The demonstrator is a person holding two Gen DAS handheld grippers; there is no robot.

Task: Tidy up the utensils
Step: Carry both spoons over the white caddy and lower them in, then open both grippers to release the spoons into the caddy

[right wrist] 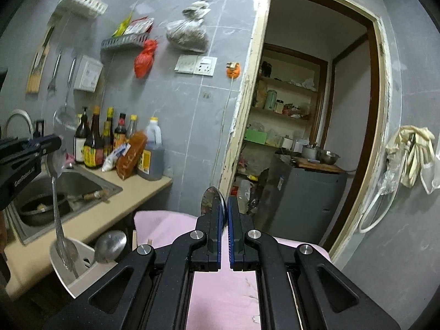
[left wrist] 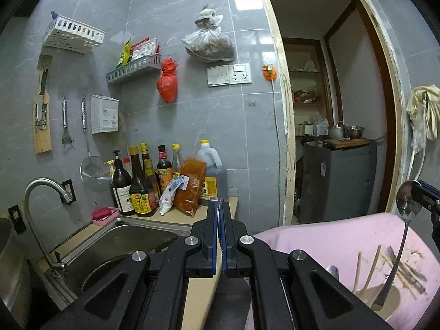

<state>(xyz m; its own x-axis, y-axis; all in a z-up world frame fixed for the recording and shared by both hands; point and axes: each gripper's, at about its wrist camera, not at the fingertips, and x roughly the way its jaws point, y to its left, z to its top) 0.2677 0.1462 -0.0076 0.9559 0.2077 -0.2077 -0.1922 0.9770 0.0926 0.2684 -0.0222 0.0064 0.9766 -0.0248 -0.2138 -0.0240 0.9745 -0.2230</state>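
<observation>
My left gripper [left wrist: 220, 206] is shut on the bowl of a metal spoon [right wrist: 56, 162], seen edge-on between its fingers. In the right wrist view this spoon's handle hangs down into a white utensil holder [right wrist: 82, 275]. My right gripper [right wrist: 227, 203] is shut on the bowl of a second spoon [right wrist: 211, 199]. The left wrist view shows that spoon [left wrist: 408, 200] hanging from the right gripper [left wrist: 422, 194], its handle end inside the holder [left wrist: 385, 299]. The holder also contains a large spoon [right wrist: 110, 244] and wooden chopsticks [left wrist: 372, 264]. More chopsticks [left wrist: 404, 269] lie on the pink cloth [left wrist: 330, 236].
To the left is a steel sink [left wrist: 132, 236] with a dark pan [right wrist: 41, 209] and a faucet [left wrist: 41, 189]. Sauce bottles [left wrist: 143, 181] crowd the counter's back corner. Tools hang on the tiled wall. A doorway [right wrist: 316, 110] opens on the right, with a grey cabinet [right wrist: 302, 200] inside.
</observation>
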